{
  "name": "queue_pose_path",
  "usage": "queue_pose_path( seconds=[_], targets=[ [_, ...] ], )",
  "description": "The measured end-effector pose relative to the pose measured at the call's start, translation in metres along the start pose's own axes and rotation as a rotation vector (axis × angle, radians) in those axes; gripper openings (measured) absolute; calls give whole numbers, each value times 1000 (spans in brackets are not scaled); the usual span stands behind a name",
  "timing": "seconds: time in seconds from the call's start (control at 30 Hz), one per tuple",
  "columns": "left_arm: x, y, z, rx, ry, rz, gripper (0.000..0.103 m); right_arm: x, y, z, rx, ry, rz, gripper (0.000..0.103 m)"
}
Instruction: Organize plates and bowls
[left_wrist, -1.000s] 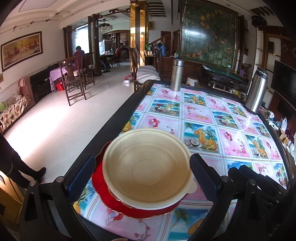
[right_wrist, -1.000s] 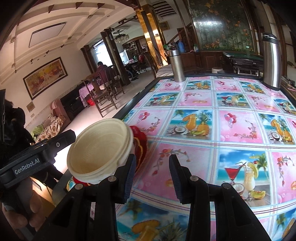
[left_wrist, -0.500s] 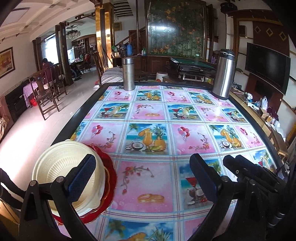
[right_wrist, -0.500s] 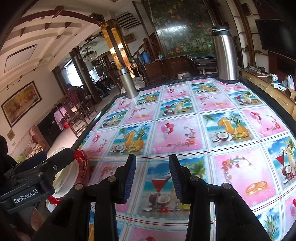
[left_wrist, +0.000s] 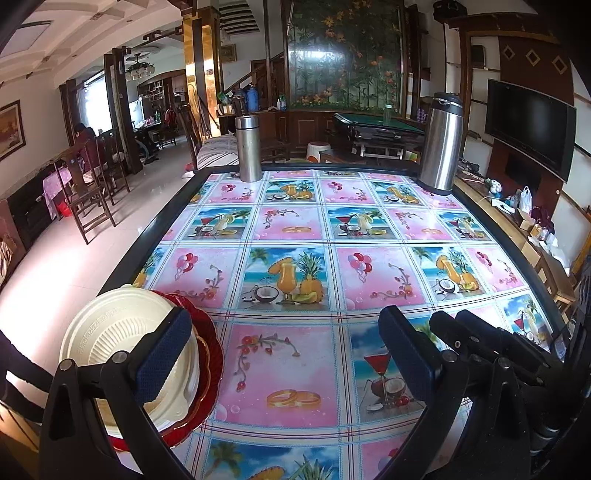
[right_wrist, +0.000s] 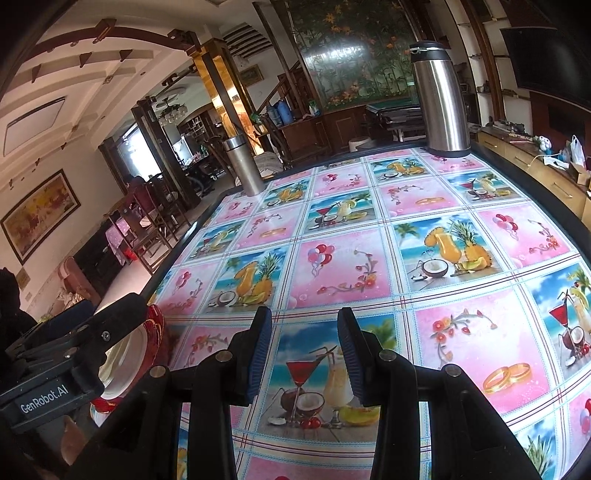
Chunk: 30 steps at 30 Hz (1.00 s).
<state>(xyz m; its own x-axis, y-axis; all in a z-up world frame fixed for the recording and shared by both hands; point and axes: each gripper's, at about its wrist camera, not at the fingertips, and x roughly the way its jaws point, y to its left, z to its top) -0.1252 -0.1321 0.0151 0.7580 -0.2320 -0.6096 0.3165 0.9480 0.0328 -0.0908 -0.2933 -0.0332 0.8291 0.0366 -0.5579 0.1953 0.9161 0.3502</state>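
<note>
Tabletop: covered in a pink and blue picture-tile cloth with a dark rim.

Cream bowl: sits on a red plate at the near left corner of the tabletop, partly behind the left finger of the left claw.

Left claw: jaws wide apart, nothing between them, over the cloth to the right of the bowl.

Right claw: jaws narrowly parted, empty, above a cocktail tile.

Two steel flasks, one slim and one large: upright at the far edge, well apart.
</note>
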Motion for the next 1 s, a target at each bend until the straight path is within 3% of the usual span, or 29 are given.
queue_pose_path(
  seconds=[0.3, 0.53, 1.0],
  targets=[
    [-5, 52, -6, -82, -6, 38, 102, 12, 34, -7, -49, 24, 34, 40],
    [-18, 90, -6, -137, -64, 52, 102, 20, 70, -15, -112, 45, 56, 40],
    [-25, 121, -11, -172, -89, 53, 102, 23, 108, -23, -177, 59, 71, 40]
  ],
)
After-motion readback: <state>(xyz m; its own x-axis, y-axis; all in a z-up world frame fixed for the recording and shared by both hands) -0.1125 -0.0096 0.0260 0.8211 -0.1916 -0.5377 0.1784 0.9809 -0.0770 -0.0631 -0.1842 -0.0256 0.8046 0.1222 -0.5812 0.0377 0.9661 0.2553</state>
